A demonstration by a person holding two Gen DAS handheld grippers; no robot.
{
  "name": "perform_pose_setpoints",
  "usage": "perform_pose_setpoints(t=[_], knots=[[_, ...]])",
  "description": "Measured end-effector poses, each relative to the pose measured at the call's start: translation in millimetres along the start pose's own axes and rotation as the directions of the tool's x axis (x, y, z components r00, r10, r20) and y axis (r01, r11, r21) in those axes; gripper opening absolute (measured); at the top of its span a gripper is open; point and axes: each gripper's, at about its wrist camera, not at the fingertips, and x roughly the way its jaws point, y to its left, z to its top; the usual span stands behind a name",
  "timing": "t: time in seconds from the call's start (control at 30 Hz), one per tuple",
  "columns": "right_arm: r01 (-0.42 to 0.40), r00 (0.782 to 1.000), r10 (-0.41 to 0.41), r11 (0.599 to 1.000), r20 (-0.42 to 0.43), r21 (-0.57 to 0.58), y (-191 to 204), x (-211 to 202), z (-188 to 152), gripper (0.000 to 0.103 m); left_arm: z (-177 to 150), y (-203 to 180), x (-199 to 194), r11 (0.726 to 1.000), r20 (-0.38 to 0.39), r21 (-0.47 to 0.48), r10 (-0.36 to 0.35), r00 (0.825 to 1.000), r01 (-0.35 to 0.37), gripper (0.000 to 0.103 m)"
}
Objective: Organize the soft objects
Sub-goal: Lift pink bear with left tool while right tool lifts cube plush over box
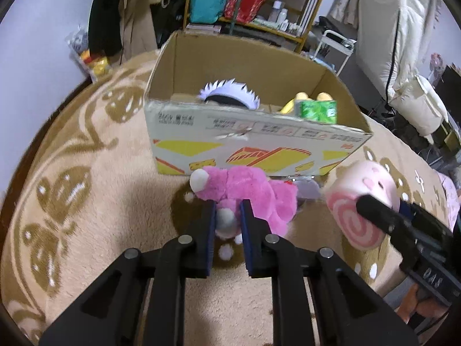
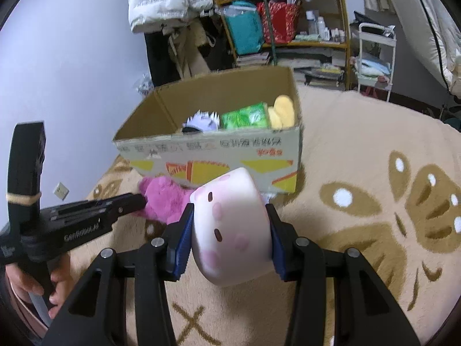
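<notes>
A pink plush bear (image 1: pixel 247 193) lies on the beige blanket just in front of an open cardboard box (image 1: pixel 253 144). My left gripper (image 1: pixel 227 210) is shut on the bear's lower part. My right gripper (image 2: pixel 230 216) is shut on a pale pink swirl-roll plush (image 2: pixel 230 230), held above the blanket to the right of the bear; the roll also shows in the left wrist view (image 1: pixel 360 201). The box (image 2: pixel 213 150) holds a white spiky-haired doll (image 1: pixel 230 93), a green packet (image 1: pixel 318 111) and a yellow plush (image 2: pixel 282 111). The bear shows in the right wrist view (image 2: pixel 164 199).
A beige patterned blanket (image 2: pixel 374 201) covers the surface. A shelf with bags and bottles (image 2: pixel 276 20) stands behind the box, a white cart (image 2: pixel 374 57) to its right. A small grey plush (image 1: pixel 308 189) lies by the box's base. A hand (image 2: pixel 60 285) holds the left gripper.
</notes>
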Motion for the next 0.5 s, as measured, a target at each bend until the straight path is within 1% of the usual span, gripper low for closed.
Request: perform_pose_setpoints(t=[0.13, 0.27, 0.43, 0.5], knots=[[-0.053, 0.997, 0.053, 0.999, 0.062, 0.004, 0, -11, 3, 0.049, 0, -11, -11, 0.999, 0.023, 0.043, -0.002, 1.0, 0.001, 0.014], [-0.057, 0.994, 0.059, 0.998, 0.09, -0.026, 8, -16, 6, 0.049, 1, -13, -21, 0.999, 0.05, 0.045, 0.004, 0.999, -0.006, 0.013], [-0.046, 0.993, 0.052, 0.997, 0.104, -0.056, 14, -19, 7, 0.049, 4, -8, -38, 1.0, 0.108, 0.014, -0.001, 0.994, -0.001, 0.013], [-0.042, 0.992, 0.049, 0.997, 0.113, -0.061, 15, -20, 8, 0.049, 6, -6, -41, 1.0, 0.113, 0.013, -0.005, 0.994, 0.004, 0.013]])
